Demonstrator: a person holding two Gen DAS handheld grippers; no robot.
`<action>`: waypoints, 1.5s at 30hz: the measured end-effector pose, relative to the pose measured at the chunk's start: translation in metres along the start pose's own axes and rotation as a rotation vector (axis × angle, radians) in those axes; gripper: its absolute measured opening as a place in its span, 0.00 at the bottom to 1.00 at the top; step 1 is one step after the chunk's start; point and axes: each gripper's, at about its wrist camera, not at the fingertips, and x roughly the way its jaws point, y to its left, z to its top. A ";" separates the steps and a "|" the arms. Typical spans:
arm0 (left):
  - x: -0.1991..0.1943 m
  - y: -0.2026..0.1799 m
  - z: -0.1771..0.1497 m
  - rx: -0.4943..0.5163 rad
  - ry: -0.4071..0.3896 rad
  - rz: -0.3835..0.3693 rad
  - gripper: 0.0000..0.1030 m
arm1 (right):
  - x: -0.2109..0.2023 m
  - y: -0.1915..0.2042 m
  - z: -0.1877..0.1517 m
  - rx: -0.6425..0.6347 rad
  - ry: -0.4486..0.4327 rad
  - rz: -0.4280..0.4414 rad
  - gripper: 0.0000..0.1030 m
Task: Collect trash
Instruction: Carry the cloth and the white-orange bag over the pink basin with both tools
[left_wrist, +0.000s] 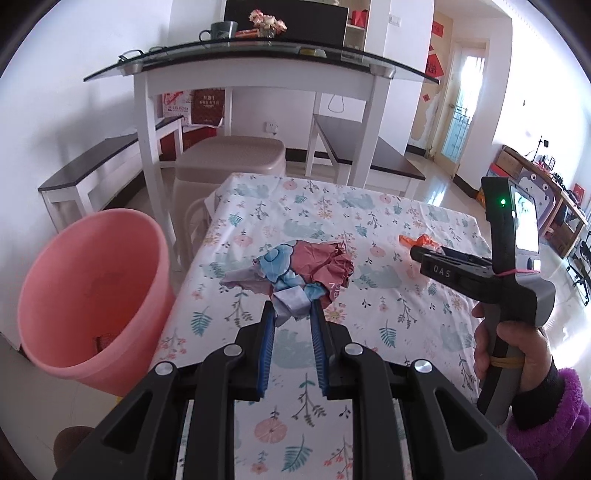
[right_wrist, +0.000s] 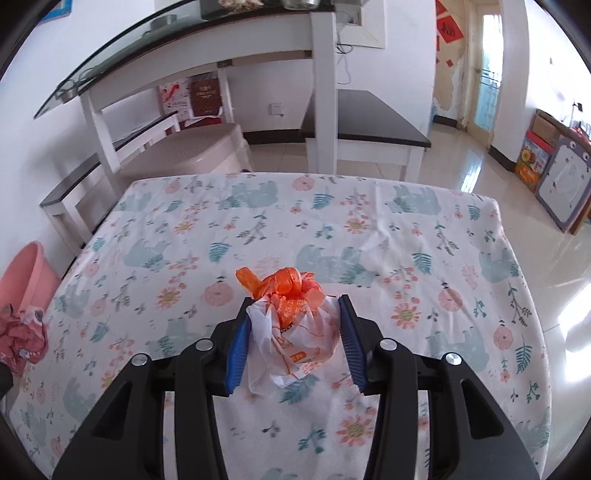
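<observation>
Left of the floral-clothed table (left_wrist: 388, 221), the pink bin (left_wrist: 92, 295) stands just off the edge, mouth open and unobstructed from above. Between bin and table centre, the crumpled red-and-blue wrapper (left_wrist: 299, 273) blocks the path. The orange-and-white bag (right_wrist: 291, 325) sits mid-table toward the right; the far half of the table lies bare beyond it.

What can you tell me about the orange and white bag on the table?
The bag is thin crinkly plastic, white with orange print, knotted into an orange bunch on top. It looks stuffed into a small lump, sitting upright on the flowery tablecloth. The right gripper has one blue finger on each side of it, touching or nearly touching. In the left wrist view only its orange top shows.
</observation>
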 end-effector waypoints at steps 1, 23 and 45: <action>-0.004 0.002 -0.001 0.003 -0.010 0.008 0.18 | -0.002 0.005 -0.002 0.000 0.008 0.017 0.44; -0.043 0.079 -0.012 -0.126 -0.109 0.151 0.18 | -0.076 0.129 -0.023 -0.139 -0.073 0.262 0.44; -0.047 0.161 -0.026 -0.263 -0.107 0.357 0.18 | -0.085 0.243 -0.021 -0.320 -0.097 0.451 0.44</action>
